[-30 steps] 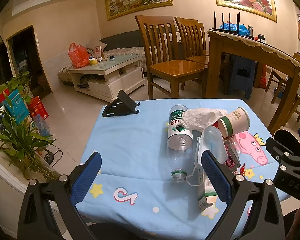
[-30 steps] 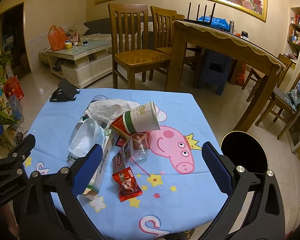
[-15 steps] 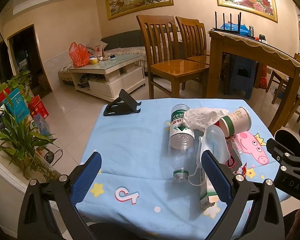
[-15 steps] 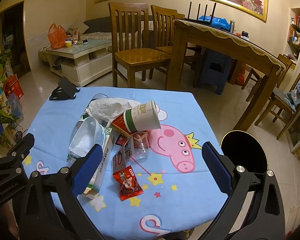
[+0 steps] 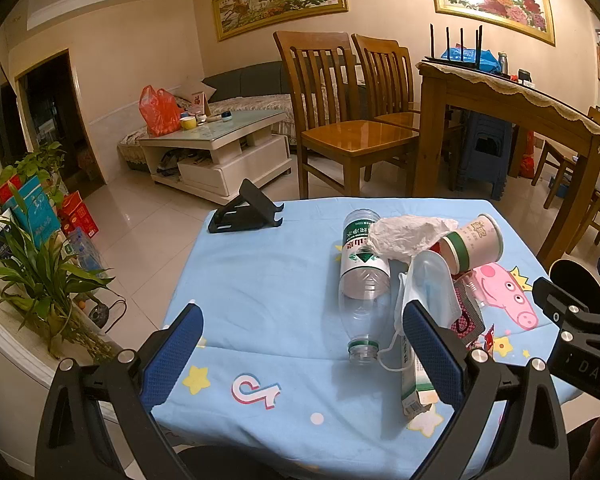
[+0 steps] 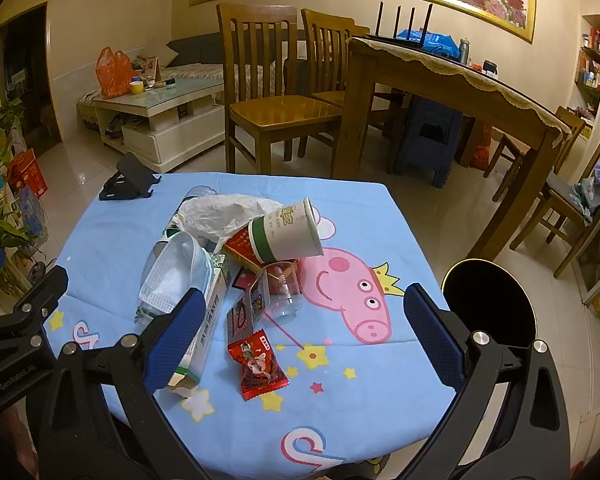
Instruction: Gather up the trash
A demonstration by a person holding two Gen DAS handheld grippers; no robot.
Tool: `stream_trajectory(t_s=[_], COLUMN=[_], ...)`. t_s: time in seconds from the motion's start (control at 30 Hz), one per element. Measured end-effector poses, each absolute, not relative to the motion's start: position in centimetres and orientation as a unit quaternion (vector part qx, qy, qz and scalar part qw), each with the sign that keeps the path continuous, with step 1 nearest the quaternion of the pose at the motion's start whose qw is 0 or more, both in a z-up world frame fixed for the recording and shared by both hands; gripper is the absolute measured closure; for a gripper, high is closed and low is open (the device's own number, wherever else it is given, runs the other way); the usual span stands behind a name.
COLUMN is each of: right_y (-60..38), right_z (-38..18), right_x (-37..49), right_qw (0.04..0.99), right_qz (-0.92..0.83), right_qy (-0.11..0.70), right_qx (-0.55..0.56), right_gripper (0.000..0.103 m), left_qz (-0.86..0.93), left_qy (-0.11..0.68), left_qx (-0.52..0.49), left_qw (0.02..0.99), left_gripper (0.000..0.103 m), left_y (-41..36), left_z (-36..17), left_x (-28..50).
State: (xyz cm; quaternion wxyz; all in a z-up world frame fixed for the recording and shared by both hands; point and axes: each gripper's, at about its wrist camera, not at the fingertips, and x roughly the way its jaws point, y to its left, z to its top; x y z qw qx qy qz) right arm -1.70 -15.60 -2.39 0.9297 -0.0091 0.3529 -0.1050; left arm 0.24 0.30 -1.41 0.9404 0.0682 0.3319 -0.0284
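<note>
A heap of trash lies on the blue cartoon tablecloth [image 6: 340, 208]: a clear plastic bottle [image 5: 362, 276], a crumpled white bag [image 6: 220, 214], a paper cup [image 6: 286, 232] on its side, a face mask [image 6: 176, 274], a carton [image 6: 210, 328], a clear small cup [image 6: 284, 292] and a red candy wrapper [image 6: 256, 364]. My left gripper [image 5: 300, 344] is open and empty, held above the table's near left edge. My right gripper [image 6: 300, 332] is open and empty, above the candy wrapper near the front edge.
A black phone stand [image 5: 246, 212] sits at the table's far left corner. A round black bin [image 6: 488, 300] stands on the floor right of the table. Wooden chairs [image 6: 268, 92] and a dining table [image 6: 448, 80] stand behind. Plants [image 5: 32, 264] line the left.
Both grippers have drifted very slightly; the view shifted a little. The trash has not moved and both grippers stay open.
</note>
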Motion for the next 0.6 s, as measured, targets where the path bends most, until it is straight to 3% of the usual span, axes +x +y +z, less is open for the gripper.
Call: stream_trajectory(t_s=[0.6], right_y=[-15.24], right_z=[-2.43], right_x=[-1.93], right_qw=[0.929], right_qz=[-0.105], right_qy=[0.354], right_qx=[-0.009], right_gripper=[0.005], left_qz=[-0.028], left_qy=[0.332], left_qx=[0.067], left_qw=[0.94], left_gripper=[0.007], left_y=[0.29], left_z=[-1.39], left_x=[0.26])
